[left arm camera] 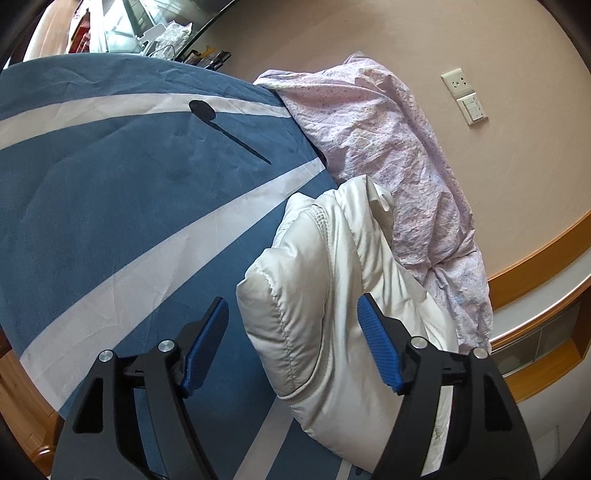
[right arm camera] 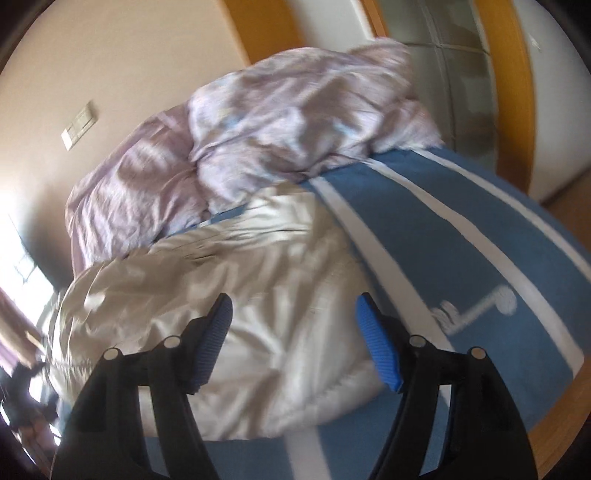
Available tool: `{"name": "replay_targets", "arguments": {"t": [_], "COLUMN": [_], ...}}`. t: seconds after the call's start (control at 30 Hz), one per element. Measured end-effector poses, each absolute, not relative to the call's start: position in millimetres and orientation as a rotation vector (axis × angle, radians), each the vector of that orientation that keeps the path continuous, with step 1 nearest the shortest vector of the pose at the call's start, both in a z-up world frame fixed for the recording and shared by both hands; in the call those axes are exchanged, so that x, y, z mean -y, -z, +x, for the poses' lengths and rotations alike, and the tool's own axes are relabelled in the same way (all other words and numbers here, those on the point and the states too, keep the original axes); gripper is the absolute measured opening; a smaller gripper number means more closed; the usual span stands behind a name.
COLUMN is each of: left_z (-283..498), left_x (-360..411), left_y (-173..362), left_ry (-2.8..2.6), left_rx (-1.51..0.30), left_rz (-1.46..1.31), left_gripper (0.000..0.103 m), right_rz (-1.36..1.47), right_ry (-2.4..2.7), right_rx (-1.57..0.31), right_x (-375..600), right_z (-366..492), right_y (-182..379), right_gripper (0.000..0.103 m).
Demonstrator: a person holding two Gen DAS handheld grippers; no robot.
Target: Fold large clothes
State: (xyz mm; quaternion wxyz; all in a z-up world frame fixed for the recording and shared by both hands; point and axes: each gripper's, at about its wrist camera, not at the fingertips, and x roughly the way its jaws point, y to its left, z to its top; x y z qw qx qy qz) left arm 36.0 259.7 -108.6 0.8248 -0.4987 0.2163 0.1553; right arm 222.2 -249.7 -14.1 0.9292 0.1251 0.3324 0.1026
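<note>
A white puffy jacket [left arm camera: 332,280] lies bunched on a blue bed sheet with white stripes [left arm camera: 110,184]. My left gripper [left arm camera: 293,306] is open, and the jacket's folded edge sits between its blue pads without being pinched. In the right wrist view the same jacket [right arm camera: 229,280] lies spread and crumpled on the sheet [right arm camera: 443,229]. My right gripper [right arm camera: 293,304] is open and empty just above the jacket. That view is blurred by motion.
A crumpled pink quilt [left arm camera: 399,147] is piled behind the jacket against the beige wall; it also shows in the right wrist view [right arm camera: 258,122]. A wall socket [left arm camera: 463,94] sits above it. A wooden bed frame [left arm camera: 535,258] runs at the right. A cluttered shelf [left arm camera: 155,33] stands far left.
</note>
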Motion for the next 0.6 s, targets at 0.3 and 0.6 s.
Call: {"name": "replay_targets", "arguments": {"t": [0.3, 0.6], "left_z": [53.6, 66.9], "left_x": [-243.4, -238.2], "left_y": [104.6, 107.3], "left_ry": [-0.304, -0.292], "left_rx": [-0.485, -0.511], "left_rz": [-1.001, -1.002], "left_gripper": [0.072, 0.072], "right_rz": [0.035, -0.060], "right_ry": [-0.360, -0.475], "right_rx": [-0.701, -0.668], "right_x": [163.0, 99.4], "right_z": [218.3, 199.4], "right_y": [17.3, 17.3], "right_gripper": [0.052, 0.051]}}
